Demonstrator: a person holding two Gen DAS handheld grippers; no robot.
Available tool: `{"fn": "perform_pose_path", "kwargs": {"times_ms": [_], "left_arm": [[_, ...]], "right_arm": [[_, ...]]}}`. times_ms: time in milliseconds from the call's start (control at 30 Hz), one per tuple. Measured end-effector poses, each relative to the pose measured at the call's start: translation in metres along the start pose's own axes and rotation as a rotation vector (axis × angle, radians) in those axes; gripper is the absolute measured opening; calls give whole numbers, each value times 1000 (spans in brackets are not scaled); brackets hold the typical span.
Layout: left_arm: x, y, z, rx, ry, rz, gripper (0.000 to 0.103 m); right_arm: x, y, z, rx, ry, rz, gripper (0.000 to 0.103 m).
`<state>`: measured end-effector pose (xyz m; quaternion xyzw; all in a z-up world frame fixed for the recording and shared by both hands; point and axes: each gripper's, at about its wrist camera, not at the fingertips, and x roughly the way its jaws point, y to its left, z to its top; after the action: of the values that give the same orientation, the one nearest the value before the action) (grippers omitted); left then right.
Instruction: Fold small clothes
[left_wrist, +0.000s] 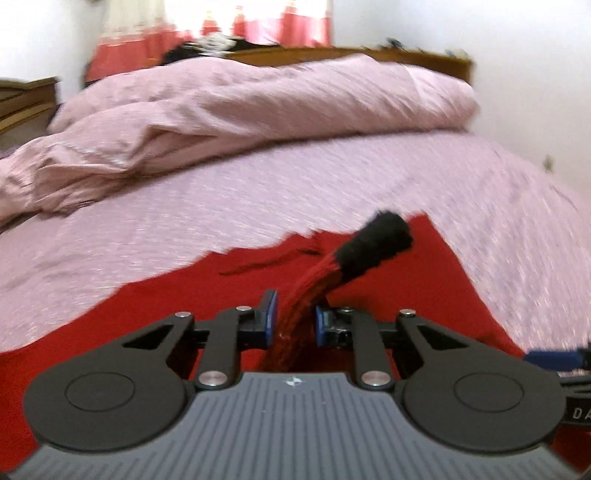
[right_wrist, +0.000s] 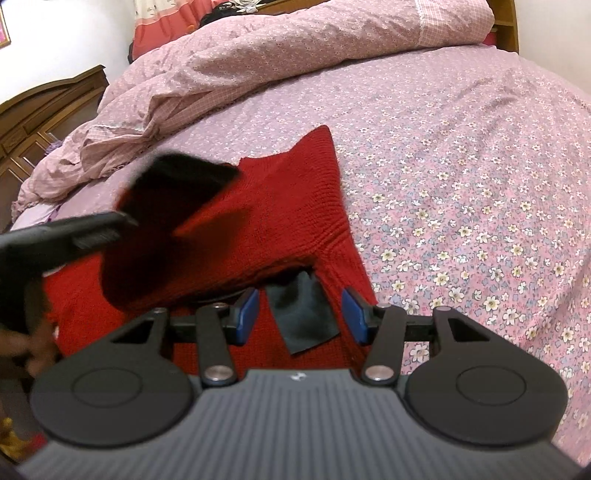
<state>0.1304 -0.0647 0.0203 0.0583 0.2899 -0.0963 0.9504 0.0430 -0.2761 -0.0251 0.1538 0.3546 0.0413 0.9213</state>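
Note:
A red knitted garment lies spread on the bed. Its sleeve ends in a black fuzzy cuff and is lifted off the cloth. My left gripper is shut on that sleeve just below the cuff. From the right wrist view the left gripper comes in from the left, blurred, with the raised cuff beyond it. My right gripper stands open over the garment's near edge. A dark grey patch of cloth lies between its blue pads, and neither pad touches it.
The bedsheet is pink with small flowers and stretches off to the right. A bunched pink duvet lies across the far side. A wooden headboard stands behind it, and a wooden cabinet at the left.

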Motion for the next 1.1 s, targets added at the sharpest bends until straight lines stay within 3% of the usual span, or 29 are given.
{"fn": "perform_pose_path", "kwargs": {"times_ms": [167,400,600,667,767,1100], "left_arm": [[-15,41,-6,-96,-5,114,24],[-22,86,-33,-177,78,230,25],[-22,122,-64,-296,182,197,33],[-24,128,-72,-313,206,194,46],[-28,131,-78,-312,230,205,58],[-58,137,-71,-282,191,208,73]], "right_arm": [[1,1,0,-1,3,-1,53],[4,3,-1,-8,11,-2,53],[6,2,-2,-9,16,-3,53],[7,3,-2,-12,20,-4,53],[8,3,-2,-14,22,-5,53],[7,7,0,-28,21,-11,53]]}}
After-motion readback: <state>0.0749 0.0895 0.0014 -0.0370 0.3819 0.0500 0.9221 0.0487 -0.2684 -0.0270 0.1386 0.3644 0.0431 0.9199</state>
